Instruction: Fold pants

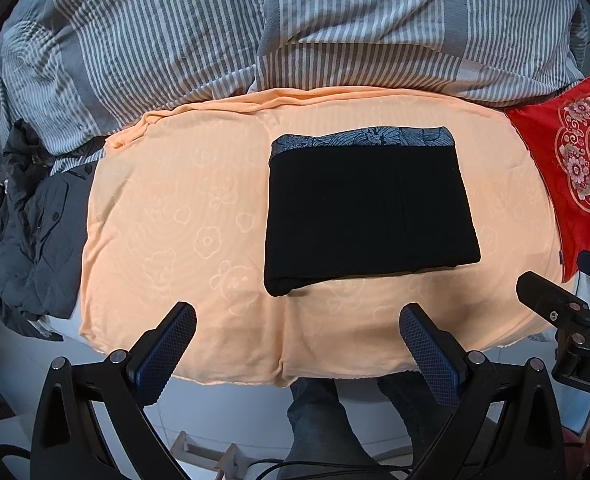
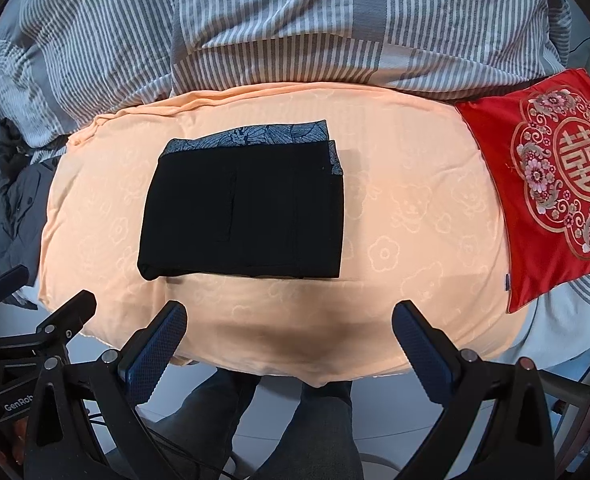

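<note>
The black pants (image 1: 369, 212) lie folded into a compact rectangle on the peach cover (image 1: 183, 208), right of centre in my left view, left of centre in my right view. A grey-blue patterned waistband (image 1: 363, 139) shows along the far edge. I read the fold as essentially done, so what's left is a tidy: the near left corner bulges where layers roll. I'd press that flat and square the edges, not regrasp, since soft knit slides and a pinch could drag the top layer off.

My left hand-held gripper (image 1: 297, 334) hangs with jaws spread wide, holding nothing, just short of the bundle. My right hand-held gripper (image 2: 289, 332) matches it, jaws apart and empty, textured blue pads (image 2: 155, 350) facing in.

The cover is smooth with faint embossed bears and flowers. Beyond it sits a grey striped duvet (image 1: 175, 28), rumpled. A red embroidered cushion (image 2: 551, 184) lies to the right, and dark crumpled clothes (image 1: 31, 240) to the left.
</note>
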A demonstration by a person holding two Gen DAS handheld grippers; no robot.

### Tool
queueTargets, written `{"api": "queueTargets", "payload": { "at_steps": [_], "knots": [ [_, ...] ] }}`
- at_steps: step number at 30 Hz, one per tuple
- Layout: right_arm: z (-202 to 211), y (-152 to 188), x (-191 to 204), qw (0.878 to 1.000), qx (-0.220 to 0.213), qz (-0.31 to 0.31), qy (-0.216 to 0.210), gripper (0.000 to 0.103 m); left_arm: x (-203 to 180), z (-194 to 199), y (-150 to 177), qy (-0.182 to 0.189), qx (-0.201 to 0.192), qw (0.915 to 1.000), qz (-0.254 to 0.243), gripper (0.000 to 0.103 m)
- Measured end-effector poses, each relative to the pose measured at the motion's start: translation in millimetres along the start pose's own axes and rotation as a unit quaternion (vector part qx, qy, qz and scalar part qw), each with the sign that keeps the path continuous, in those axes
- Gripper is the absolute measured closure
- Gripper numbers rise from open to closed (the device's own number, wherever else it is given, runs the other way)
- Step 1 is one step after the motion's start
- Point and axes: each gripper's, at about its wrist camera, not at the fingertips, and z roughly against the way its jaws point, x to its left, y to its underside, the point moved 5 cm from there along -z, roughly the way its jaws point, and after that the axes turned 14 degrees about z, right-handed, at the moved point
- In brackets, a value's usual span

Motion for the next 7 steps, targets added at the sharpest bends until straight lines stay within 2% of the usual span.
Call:
{"api": "queueTargets", "payload": {
  "at_steps": [4,7],
  "knots": [
    [-0.9,-0.4,2.0,1.000,0.001,0.004,0.000,0.001,0.1,5.7,-0.9,-0.002,-0.026,0.9996,-0.009,0.001],
    [-2.2,-1.2,3.0,1.000,0.002,0.005,-0.002,0.001,-2.8,6.6,-1.0,0.007,-0.027,0.9995,-0.014,0.001]
  ]
}}
